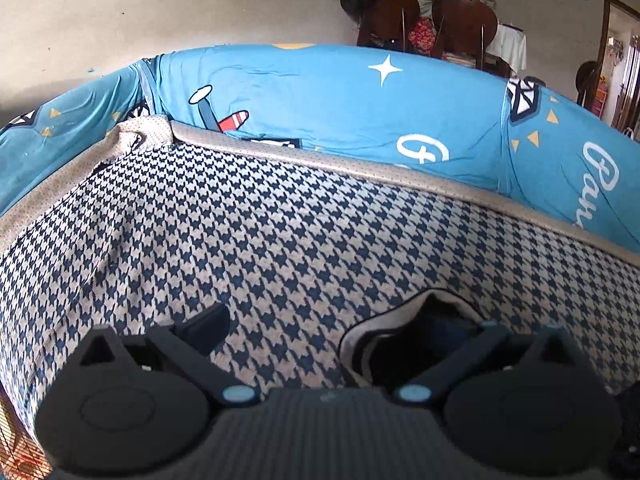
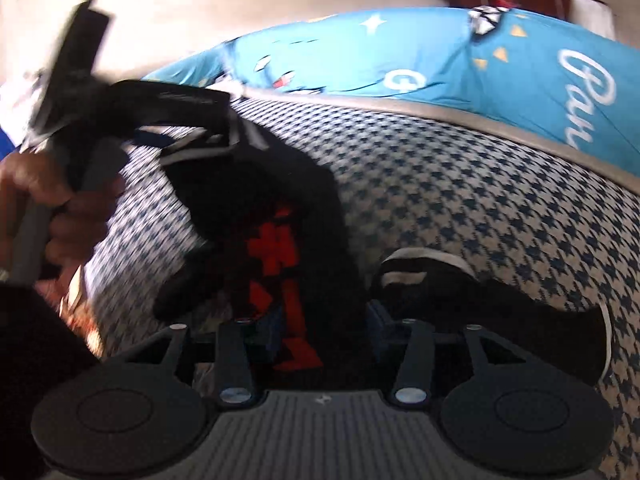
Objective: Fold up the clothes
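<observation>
Left tongs (image 1: 320, 320): held apart; a black garment (image 1: 424, 344) fold is seen against the right finger.
Right tongs (image 2: 320, 320): spread apart, the garment (image 2: 280, 240) lying between the fingers, unpressed, on the houndstooth cover (image 2: 460, 208).

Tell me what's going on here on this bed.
A person is folding a black garment with red markings on a navy-and-beige houndstooth cover laid over a blue printed bedsheet. The right gripper has its jaws apart, the black fabric lying between them. The left gripper, held in the person's hand, is open, one finger by a white-trimmed black edge. The fold looks unfinished.
</observation>
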`<state>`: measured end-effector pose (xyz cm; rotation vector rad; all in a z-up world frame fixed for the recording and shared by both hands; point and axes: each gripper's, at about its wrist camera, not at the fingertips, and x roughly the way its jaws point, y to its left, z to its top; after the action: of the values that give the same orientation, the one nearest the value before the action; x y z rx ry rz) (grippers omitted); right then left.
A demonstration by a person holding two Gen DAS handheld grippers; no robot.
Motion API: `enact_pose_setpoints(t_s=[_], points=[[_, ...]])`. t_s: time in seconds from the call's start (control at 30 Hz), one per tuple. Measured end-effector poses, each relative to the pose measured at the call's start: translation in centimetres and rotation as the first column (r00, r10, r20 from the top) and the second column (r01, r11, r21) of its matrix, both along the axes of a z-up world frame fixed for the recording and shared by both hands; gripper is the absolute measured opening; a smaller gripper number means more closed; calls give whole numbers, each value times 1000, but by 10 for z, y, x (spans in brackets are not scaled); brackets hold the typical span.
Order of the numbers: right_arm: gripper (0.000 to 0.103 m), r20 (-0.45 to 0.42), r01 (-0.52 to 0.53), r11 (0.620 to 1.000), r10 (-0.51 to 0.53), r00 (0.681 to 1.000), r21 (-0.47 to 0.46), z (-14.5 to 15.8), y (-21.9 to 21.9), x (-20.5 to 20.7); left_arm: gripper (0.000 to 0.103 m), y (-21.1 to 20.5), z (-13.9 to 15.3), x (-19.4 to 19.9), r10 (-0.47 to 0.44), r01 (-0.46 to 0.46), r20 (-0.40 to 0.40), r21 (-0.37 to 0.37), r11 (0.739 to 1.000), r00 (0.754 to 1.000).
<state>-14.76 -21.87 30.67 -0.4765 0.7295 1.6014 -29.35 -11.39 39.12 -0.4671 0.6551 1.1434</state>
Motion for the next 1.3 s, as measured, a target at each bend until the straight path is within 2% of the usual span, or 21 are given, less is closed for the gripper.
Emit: enact_pose_setpoints(t_s=[0.17,0.37,0.5,0.63,0.7,0.87,0.93,1.0,1.2,1.23,1.3], points=[[51,-35,-77,997,77,996,-11,5,-13,8,103,3,-7,-6,9,-9,-22,-11,1000,1000],[52,-79,-48,999,47,996,-11,11,-29,24,103,7,-13,-9,36,-38,-40,-28,999,999],[53,-143,11,998,-3,990,54,27,-42,36,103,6,-13,-8,40,-41,-47,-24,999,998],[53,-104,119,984,-105,989,131,39,-43,47,103,6,-13,-8,42,-43,-42,-25,999,998],[53,-104,170,976,-156,982,135,38,-35,53,103,7,-14,-9,41,-43,-40,-30,999,998],[54,-69,206,975,-200,977,86,25,-7,58,103,7,-15,-9,38,-39,-37,-35,999,999],[58,-62,203,978,-200,978,56,16,3,58,103,7,-16,-9,32,-33,-37,-37,999,999],[71,-52,197,980,-196,979,31,9,11,56,103,6,-16,-10,27,-28,-37,-37,999,999],[72,-45,184,981,-187,981,-57,-11,23,56,103,7,-16,-12,6,-7,-27,-52,999,1000],[69,-39,184,980,-187,981,-72,-14,24,55,103,6,-16,-11,0,-2,-26,-54,999,1000],[37,-34,173,981,-176,984,-82,-17,24,53,103,5,-16,-9,-10,8,-27,-53,999,1000]])
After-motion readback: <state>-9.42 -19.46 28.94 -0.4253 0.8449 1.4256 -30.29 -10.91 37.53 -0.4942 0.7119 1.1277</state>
